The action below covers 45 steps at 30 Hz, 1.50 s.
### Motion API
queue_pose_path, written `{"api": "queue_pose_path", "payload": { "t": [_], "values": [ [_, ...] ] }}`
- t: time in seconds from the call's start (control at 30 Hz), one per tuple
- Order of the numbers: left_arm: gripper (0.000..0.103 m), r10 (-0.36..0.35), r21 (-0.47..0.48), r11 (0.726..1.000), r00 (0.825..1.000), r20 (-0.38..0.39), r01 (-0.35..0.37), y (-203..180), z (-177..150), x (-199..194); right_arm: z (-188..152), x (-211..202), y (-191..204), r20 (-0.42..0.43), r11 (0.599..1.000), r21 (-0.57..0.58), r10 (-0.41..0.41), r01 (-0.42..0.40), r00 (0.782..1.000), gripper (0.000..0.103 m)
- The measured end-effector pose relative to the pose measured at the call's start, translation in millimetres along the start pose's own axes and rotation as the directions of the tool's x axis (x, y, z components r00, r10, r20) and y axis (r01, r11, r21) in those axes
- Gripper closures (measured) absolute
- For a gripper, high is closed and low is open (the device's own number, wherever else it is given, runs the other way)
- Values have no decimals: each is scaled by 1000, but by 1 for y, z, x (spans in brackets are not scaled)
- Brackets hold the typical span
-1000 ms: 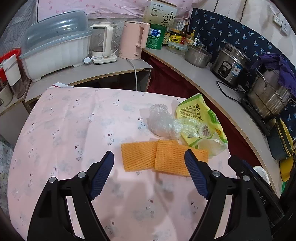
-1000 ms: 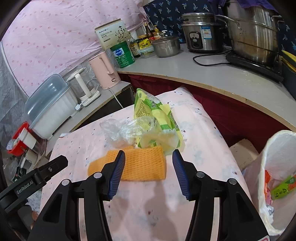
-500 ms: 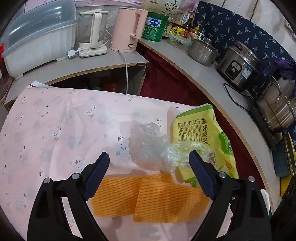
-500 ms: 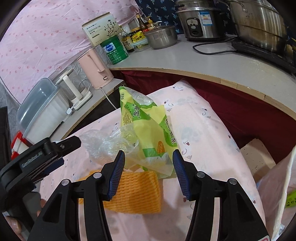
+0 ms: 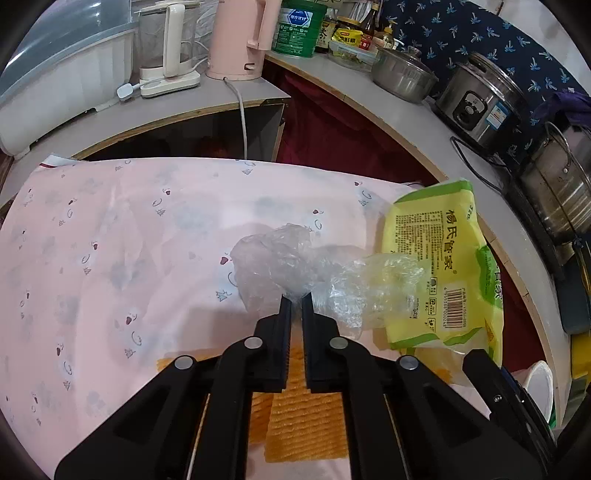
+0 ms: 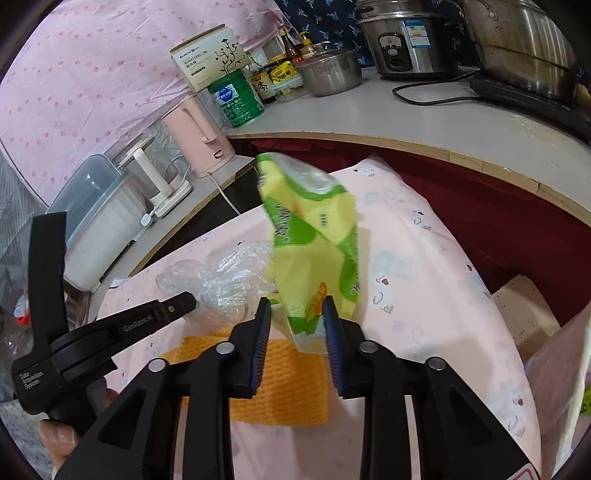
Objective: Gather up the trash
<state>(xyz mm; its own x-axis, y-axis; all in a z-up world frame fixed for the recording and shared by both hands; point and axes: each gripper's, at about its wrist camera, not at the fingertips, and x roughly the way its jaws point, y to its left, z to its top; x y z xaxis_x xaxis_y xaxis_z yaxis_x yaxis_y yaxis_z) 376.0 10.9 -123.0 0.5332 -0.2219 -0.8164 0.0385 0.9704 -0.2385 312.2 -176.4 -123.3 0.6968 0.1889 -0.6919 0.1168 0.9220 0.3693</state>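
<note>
On the pink tablecloth [image 5: 110,240] lie a crumpled clear plastic bag [image 5: 280,258], a yellow-green snack packet [image 5: 443,258] and orange foam netting [image 5: 303,417]. My left gripper [image 5: 295,301] is shut on the near edge of the clear plastic bag. In the right wrist view my right gripper [image 6: 297,306] has its jaws narrowed around the lower end of the yellow-green packet [image 6: 314,240], which stands up off the cloth. The clear bag [image 6: 218,280] and the netting [image 6: 280,380] lie to its left and below.
A counter [image 5: 406,122] curves behind the table with a pink kettle [image 5: 240,40], green tin [image 5: 295,26], pots and a rice cooker [image 5: 484,99]. A white-lined trash bag [image 6: 557,376] stands at the table's right. The left gripper body [image 6: 92,339] is close on the right gripper's left.
Both grippers moved forward over the netting and closed: the left onto the clear plastic bag, the right around the yellow-green packet, which has tipped upright.
</note>
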Motion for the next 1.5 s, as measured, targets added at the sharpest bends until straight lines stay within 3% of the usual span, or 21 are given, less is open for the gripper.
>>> {"api": "queue_pose_path", "payload": {
  "t": [0.2,0.9,1.5],
  "values": [
    [99,7,2,1000,999,34,-7,2,-16,-34,-11,-31,3,26,1000,9,14,-14,1000,88],
    [99,-22,85,996,986,166,8,-31,-80,-172,-46,-181,15,171,998,-2,63,-63,983,88],
    [99,-86,156,986,983,162,60,-68,-137,-208,-77,-248,-17,225,999,15,38,-43,974,89]
  ]
}}
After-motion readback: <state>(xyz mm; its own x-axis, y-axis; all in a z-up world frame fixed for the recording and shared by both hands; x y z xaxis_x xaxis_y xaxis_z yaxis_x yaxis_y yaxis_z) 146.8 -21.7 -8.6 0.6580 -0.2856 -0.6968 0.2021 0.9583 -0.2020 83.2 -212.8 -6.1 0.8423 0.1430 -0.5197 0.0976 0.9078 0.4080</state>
